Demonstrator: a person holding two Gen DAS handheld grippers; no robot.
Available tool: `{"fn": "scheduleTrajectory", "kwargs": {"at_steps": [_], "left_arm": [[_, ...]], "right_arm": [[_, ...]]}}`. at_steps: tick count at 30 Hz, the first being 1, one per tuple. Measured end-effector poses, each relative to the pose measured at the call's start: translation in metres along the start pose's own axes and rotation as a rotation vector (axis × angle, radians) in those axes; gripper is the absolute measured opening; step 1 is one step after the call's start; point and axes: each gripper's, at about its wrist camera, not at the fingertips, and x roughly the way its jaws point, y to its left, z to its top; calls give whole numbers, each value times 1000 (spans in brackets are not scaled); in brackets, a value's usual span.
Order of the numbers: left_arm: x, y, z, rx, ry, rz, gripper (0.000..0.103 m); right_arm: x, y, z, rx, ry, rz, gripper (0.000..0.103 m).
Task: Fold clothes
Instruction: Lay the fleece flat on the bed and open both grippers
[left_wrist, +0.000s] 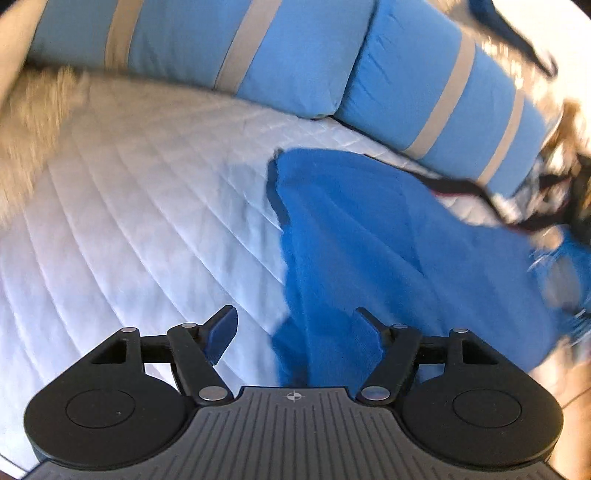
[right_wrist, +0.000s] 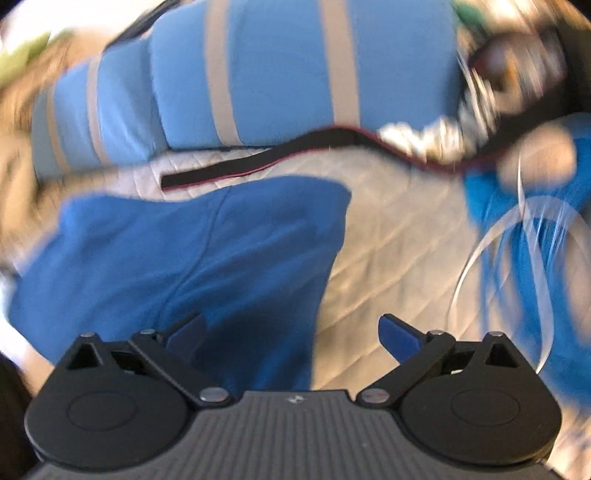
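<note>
A blue garment (left_wrist: 388, 240) lies spread on a white quilted bed (left_wrist: 147, 206). It also shows in the right wrist view (right_wrist: 177, 258). My left gripper (left_wrist: 297, 332) is open and hovers over the garment's near left edge, with the right finger over the cloth and the left finger over the quilt. My right gripper (right_wrist: 295, 332) is open above the garment's right edge, holding nothing. Both views are blurred by motion.
Two light blue pillows with beige stripes (left_wrist: 258, 48) lie along the far side of the bed. A black strap with a red edge (right_wrist: 258, 162) lies between pillows and garment. Another bright blue cloth with white cords (right_wrist: 535, 240) sits at the right.
</note>
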Motion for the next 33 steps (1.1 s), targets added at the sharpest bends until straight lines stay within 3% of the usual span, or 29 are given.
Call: {"fn": "scheduleTrajectory", "kwargs": {"at_steps": [1, 3, 5, 7, 9, 11, 14, 17, 18, 19, 20, 22, 24, 26, 29, 31, 33], "left_arm": [[1, 6, -4, -38, -2, -39, 66], [5, 15, -10, -100, -2, -108, 56], [12, 22, -15, -158, 9, -173, 32], [21, 27, -19, -203, 31, -212, 16], [26, 23, -20, -186, 46, -177, 10], [28, 17, -21, -147, 55, -135, 10], [30, 8, -22, -85, 65, -79, 11], [29, 4, -19, -52, 71, -53, 17], [26, 6, -16, -61, 67, -53, 22], [22, 9, -12, -71, 54, -54, 33], [18, 12, -9, -81, 26, -58, 46], [13, 18, -3, -106, -6, -88, 67], [15, 20, 4, -142, -2, -106, 73], [18, 19, 11, -171, -1, -98, 73], [-3, -20, 6, -55, -149, 4, 72], [-21, -63, -12, 93, -253, 48, 71], [-28, -107, -31, 221, -310, 68, 61]], "right_arm": [[-1, -10, -5, 67, 6, 44, 96], [1, -26, -17, 176, 20, 109, 77], [5, -37, -30, 241, 30, 145, 66], [11, -45, -43, 296, 43, 184, 56], [17, -48, -53, 334, 57, 215, 25], [21, -45, -60, 335, 66, 209, 13], [25, -41, -66, 324, 79, 196, 13], [21, -43, -64, 312, 88, 162, 52], [18, -45, -61, 311, 82, 142, 71], [14, -47, -59, 310, 77, 122, 77], [11, -50, -57, 309, 68, 111, 89], [6, -55, -53, 329, 44, 148, 93], [3, -50, -48, 315, 2, 142, 100], [0, -39, -42, 281, -51, 110, 100], [-5, -23, -33, 229, -131, 61, 95], [-9, -8, -27, 175, -184, 23, 78], [-17, 32, -27, 19, -226, -26, 42]]}}
